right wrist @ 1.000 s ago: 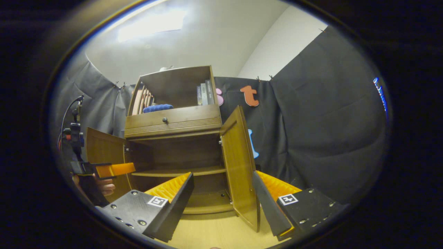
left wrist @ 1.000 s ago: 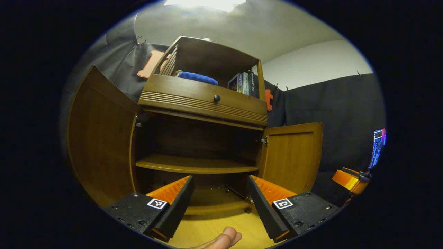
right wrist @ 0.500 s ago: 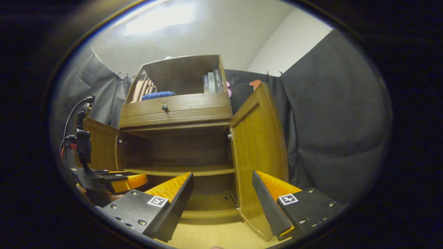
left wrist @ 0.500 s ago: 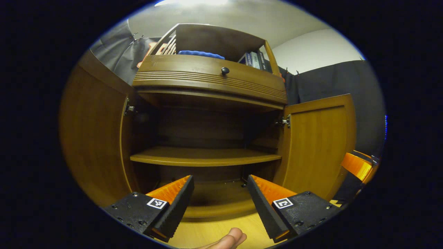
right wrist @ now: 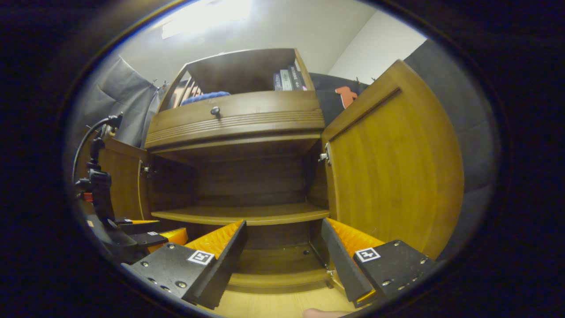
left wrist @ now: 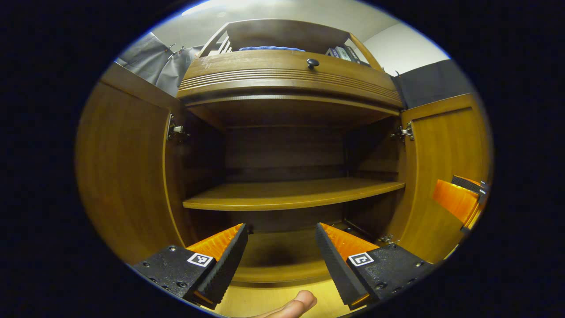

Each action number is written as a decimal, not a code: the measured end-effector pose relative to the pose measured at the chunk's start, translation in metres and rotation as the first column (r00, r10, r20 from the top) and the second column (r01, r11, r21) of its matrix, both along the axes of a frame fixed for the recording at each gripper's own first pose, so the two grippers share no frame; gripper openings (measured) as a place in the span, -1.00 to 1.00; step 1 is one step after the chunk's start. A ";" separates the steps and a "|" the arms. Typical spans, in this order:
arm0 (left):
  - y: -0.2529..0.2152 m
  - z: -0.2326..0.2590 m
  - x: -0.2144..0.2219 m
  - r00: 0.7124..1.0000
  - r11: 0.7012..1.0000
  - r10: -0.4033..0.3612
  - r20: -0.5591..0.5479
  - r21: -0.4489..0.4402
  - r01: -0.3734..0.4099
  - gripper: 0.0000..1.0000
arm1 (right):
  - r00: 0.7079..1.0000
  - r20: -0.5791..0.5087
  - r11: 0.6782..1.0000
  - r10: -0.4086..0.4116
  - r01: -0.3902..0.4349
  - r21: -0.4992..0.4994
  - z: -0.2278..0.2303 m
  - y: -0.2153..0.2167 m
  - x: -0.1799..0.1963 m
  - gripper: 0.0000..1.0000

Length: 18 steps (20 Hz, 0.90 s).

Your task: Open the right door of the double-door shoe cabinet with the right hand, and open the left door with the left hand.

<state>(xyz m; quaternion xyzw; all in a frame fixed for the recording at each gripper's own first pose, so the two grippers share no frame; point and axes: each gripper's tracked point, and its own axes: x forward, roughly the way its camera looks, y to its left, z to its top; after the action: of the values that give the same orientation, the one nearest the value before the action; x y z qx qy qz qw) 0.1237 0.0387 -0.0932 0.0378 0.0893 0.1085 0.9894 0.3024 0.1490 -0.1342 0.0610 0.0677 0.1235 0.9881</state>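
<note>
Left gripper view: the left gripper (left wrist: 280, 256) sits low in front of the cabinet (left wrist: 289, 79), fingers spread wide with nothing between them. Both doors hang open. The left door (left wrist: 126, 172) swings out at the cabinet's left edge, the right door (left wrist: 441, 176) at its right edge, hinges showing at the top of each. Inside there's a bare shelf (left wrist: 291, 194) across the middle and a bottom board under it. Above the opening is a drawer with a dark knob (left wrist: 312, 63), and a blue cloth (left wrist: 269, 48) and some books (left wrist: 342, 52) sit in the top compartment. A fingertip (left wrist: 300, 302) pokes in at the bottom edge. The other gripper peeks in just in front of the right door.

Right gripper view: the right gripper (right wrist: 282, 258) is also released, fingers apart and gripping nothing, pointing into the lower compartment. The right door (right wrist: 393, 168) stands just beside its right finger; can't tell if they touch. The left door (right wrist: 121, 181) is open at the far side, with the left gripper (right wrist: 145, 232) in front of it.
</note>
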 end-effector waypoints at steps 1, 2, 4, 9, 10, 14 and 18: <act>0.003 0.002 -0.002 1.000 1.000 0.010 0.003 0.002 -0.010 0.84 | 1.000 -0.012 1.000 0.003 -0.003 -0.013 -0.005 0.004 0.002 1.00; 0.006 0.006 -0.004 1.000 1.000 0.022 0.015 0.007 -0.022 0.84 | 1.000 -0.021 1.000 0.008 -0.008 -0.021 -0.009 0.008 0.004 1.00; 0.009 0.013 -0.011 0.998 0.999 0.048 0.031 0.007 -0.048 0.96 | 0.999 -0.030 0.999 0.022 -0.023 -0.023 -0.011 0.016 0.007 1.00; 0.004 0.012 -0.018 0.999 0.999 0.041 0.016 -0.023 -0.040 0.86 | 1.000 -0.026 1.000 0.007 -0.008 -0.028 -0.008 0.008 0.001 0.94; 0.001 0.011 -0.018 0.999 0.999 0.031 0.014 -0.021 -0.031 0.84 | 1.000 -0.022 0.999 0.010 -0.011 -0.030 -0.008 0.004 -0.003 1.00; 0.007 0.006 -0.026 0.998 0.998 0.064 -0.027 0.006 -0.063 0.93 | 1.000 -0.023 1.000 0.018 -0.017 0.025 -0.003 -0.007 -0.022 1.00; -0.005 0.016 -0.033 0.999 0.999 0.038 0.006 -0.012 -0.038 0.89 | 1.000 0.007 0.999 0.013 -0.013 0.035 0.012 -0.023 -0.042 0.94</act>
<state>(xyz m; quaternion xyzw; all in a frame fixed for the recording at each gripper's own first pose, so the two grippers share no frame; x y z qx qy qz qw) 0.0903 0.0340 -0.0773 0.0301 0.0874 0.1270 0.9876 0.2603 0.1258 -0.1218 0.0774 0.0627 0.1313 0.9863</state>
